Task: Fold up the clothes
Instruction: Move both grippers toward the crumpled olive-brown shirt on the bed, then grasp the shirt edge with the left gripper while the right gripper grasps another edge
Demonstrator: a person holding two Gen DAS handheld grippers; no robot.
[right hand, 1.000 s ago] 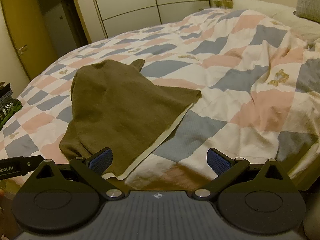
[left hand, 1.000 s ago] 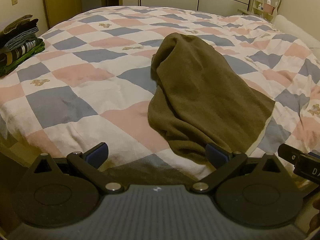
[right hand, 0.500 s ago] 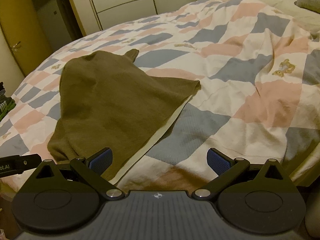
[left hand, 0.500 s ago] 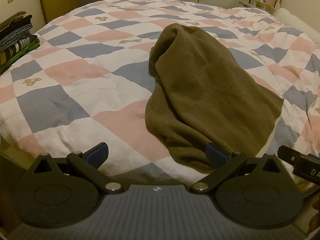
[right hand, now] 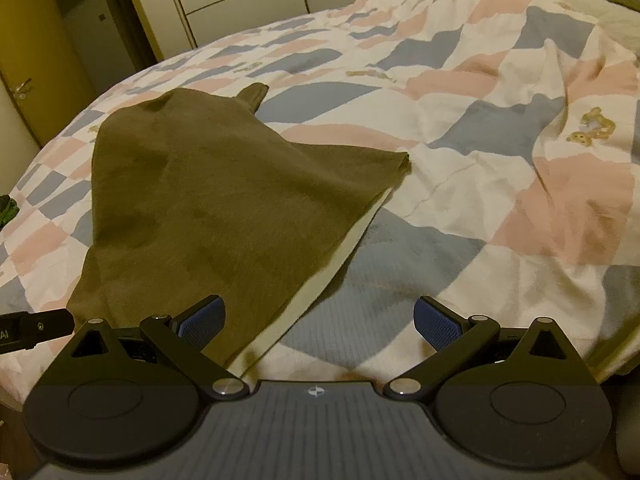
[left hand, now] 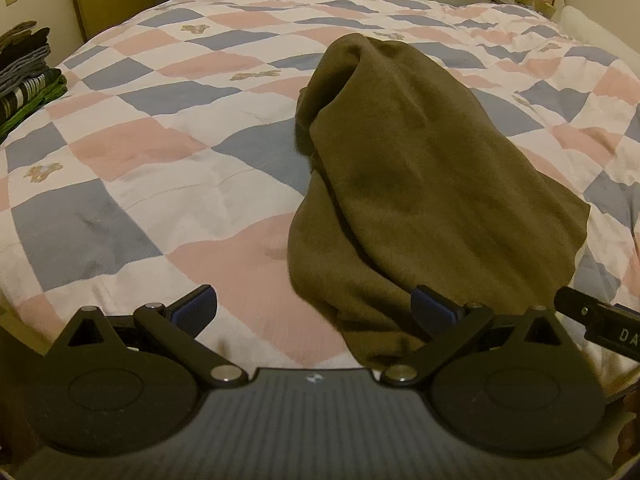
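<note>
On the checked bed (left hand: 168, 168) the olive garment (left hand: 432, 184) lies rumpled near the front edge. I note left hand-held gripper (left hand: 314, 306) and right hand-held gripper (right hand: 318, 318) spread wide, empty. I judge each should pinch one near corner squarely, single layer only

Garment (left hand: 432, 184): olive cloth, matt, soft fuzzy knit, paler cream underside at edge. Quilt (left hand: 168, 184): woven cloth, matt, lightly wrinkled, checked print. Left gripper (left hand: 314, 306) and right gripper (right hand: 320, 322): matt black plastic, ribbed body, shiny metal pivot pins, blue textured rubbery pads (right hand: 434, 322). Door (right hand: 36, 60): smooth, semi-gloss.
</note>
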